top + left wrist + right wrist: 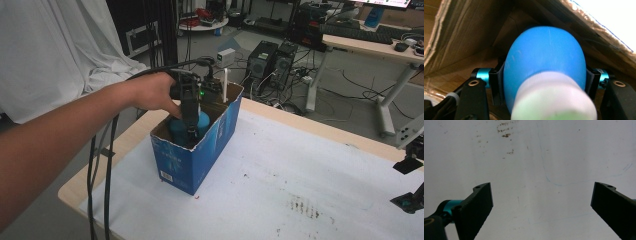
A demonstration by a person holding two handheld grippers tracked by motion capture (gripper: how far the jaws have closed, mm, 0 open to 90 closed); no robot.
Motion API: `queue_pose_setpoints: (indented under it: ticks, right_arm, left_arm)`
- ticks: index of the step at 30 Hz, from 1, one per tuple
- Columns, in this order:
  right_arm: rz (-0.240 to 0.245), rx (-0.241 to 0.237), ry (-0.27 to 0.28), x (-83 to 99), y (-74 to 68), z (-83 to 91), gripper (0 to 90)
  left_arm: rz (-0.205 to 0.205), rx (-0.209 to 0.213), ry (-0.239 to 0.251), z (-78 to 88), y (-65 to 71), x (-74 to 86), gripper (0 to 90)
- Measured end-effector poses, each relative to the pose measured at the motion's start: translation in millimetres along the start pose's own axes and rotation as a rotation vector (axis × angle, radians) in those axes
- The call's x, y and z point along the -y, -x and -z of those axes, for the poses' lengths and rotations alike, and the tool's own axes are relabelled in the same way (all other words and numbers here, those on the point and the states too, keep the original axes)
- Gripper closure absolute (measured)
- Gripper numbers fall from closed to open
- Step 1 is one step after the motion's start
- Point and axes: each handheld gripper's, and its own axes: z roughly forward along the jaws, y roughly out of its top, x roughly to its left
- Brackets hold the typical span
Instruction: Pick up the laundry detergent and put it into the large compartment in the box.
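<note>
The left tool (544, 80) clamps a blue rounded plastic bottle with white cap (544, 67) inside the blue cardboard box (200, 155) on the worktop (310, 175); bottle axis runs along the jaws. The right tool (541, 200), jaws wide and empty, lies well apart.

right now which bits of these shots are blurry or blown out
Left gripper view: the blue bottle sits so close that its white cap blurs, and the top right corner is blown out white. Right gripper view: evenly lit, stains sharp. High view: softly lit, slightly grainy.
</note>
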Motion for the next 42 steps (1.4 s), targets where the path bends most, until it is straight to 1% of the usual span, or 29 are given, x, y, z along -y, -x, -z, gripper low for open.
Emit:
queue_pose_setpoints:
  ticks: [1,2,4,6,7,8,9,11,12,15,17,19,21,22,24,25,28,29,30,32,33,35,36,37,38,39,40,42]
  right_arm:
    - [-0.004,-0.001,0.002,-0.4,-0.7,0.0,3.2]
    - [-0.001,-0.003,0.002,-0.6,-1.0,0.1,3.1]
    - [-0.002,0.0,0.001,-0.7,-1.8,0.5,3.1]
    - [-0.005,0.001,0.0,-0.6,-2.5,1.1,3.1]
    - [-0.005,0.001,0.0,-0.6,-2.5,1.1,3.1]
    - [-0.006,0.001,0.002,-0.6,-2.9,1.3,3.1]
    - [0.002,0.001,0.002,-0.1,-3.1,1.7,3.2]
    - [0.004,0.003,0.002,0.3,-3.1,1.7,3.2]
    - [-0.003,0.001,0.001,0.8,-4.0,1.7,3.1]
    - [0.0,0.003,0.008,0.9,-4.5,2.6,3.2]
    - [-0.001,0.003,0.011,0.8,-5.2,4.0,3.1]
    - [-0.006,0.005,0.014,0.8,-6.3,5.3,3.1]
    - [-0.003,0.008,0.015,1.1,-7.2,6.8,3.2]
    - [0.002,0.005,0.019,1.4,-7.3,7.0,3.2]
    - [-0.002,0.008,0.018,1.9,-8.7,8.0,3.1]
    - [0.004,0.008,0.021,2.2,-8.8,8.4,3.1]
    - [-0.002,0.012,0.025,3.0,-10.4,10.2,3.1]
    - [-0.002,0.012,0.024,3.4,-10.6,11.2,3.1]
    - [0.004,0.008,0.033,3.8,-10.9,11.7,3.2]
    - [0.008,0.015,0.039,4.2,-11.4,13.0,3.1]
    - [0.009,0.016,0.04,4.4,-11.3,13.3,3.1]
    - [0.008,0.018,0.041,4.6,-11.9,13.5,3.2]
    - [0.001,0.017,0.048,4.5,-12.9,13.4,3.1]
    - [0.001,0.016,0.051,4.5,-13.3,13.4,3.1]
    - [0.001,0.015,0.052,4.3,-13.8,13.5,3.1]
    - [0.005,0.017,0.054,4.3,-14.1,13.3,3.1]
    - [0.0,0.013,0.052,4.2,-15.0,13.3,3.1]
    - [0.006,0.015,0.053,4.1,-16.0,12.7,3.1]
  left_arm:
    - [0.002,-0.005,0.006,0.7,-0.9,0.3,35.3]
    - [0.01,0.001,0.008,0.9,-1.7,0.8,34.0]
    - [0.017,0.01,0.003,0.6,-3.3,2.5,33.9]
    - [0.027,0.009,0.005,0.6,-4.7,4.3,33.9]
    - [0.027,0.009,0.005,0.6,-4.7,4.3,32.1]
    - [0.042,0.007,0.025,2.3,-5.1,6.3,32.1]
    - [0.043,0.01,0.037,4.2,-5.0,7.3,28.9]
    - [0.043,0.01,0.037,4.2,-5.0,7.3,28.8]
    - [0.06,0.013,0.075,11.3,-5.6,9.7,24.5]
    - [0.063,0.007,0.103,20.2,-5.2,10.6,23.2]
    - [0.066,0.012,0.12,27.5,-4.2,10.7,23.2]
    - [0.063,-0.002,0.128,36.5,-2.3,10.2,23.2]
    - [0.058,-0.001,0.144,48.6,1.0,10.0,23.2]
    - [0.057,-0.004,0.159,55.8,2.5,10.1,23.2]
    - [0.064,-0.021,0.191,71.0,5.7,9.9,23.2]
    - [0.066,-0.027,0.204,77.9,8.2,9.4,23.2]
    - [0.05,-0.058,0.212,95.3,16.9,6.4,23.2]
    - [0.048,-0.059,0.219,99.9,20.5,4.8,23.2]
    - [0.032,-0.066,0.22,104.6,24.2,3.0,23.2]
    - [0.009,-0.077,0.213,110.6,30.9,-1.2,23.2]
    - [0.001,-0.072,0.212,113.4,35.3,-4.8,23.2]
    - [-0.004,-0.078,0.213,116.4,43.1,-12.0,23.2]
    - [-0.023,-0.063,0.218,117.0,47.4,-15.8,23.2]
    - [-0.059,-0.045,0.224,117.2,51.9,-19.8,23.2]
    - [-0.086,-0.032,0.231,117.0,56.6,-24.4,23.2]
    - [-0.086,-0.032,0.231,117.0,56.6,-24.4,23.2]
    - [-0.117,-0.016,0.232,114.5,65.2,-34.8,23.2]
    - [-0.137,-0.009,0.222,110.7,74.2,-45.8,23.2]
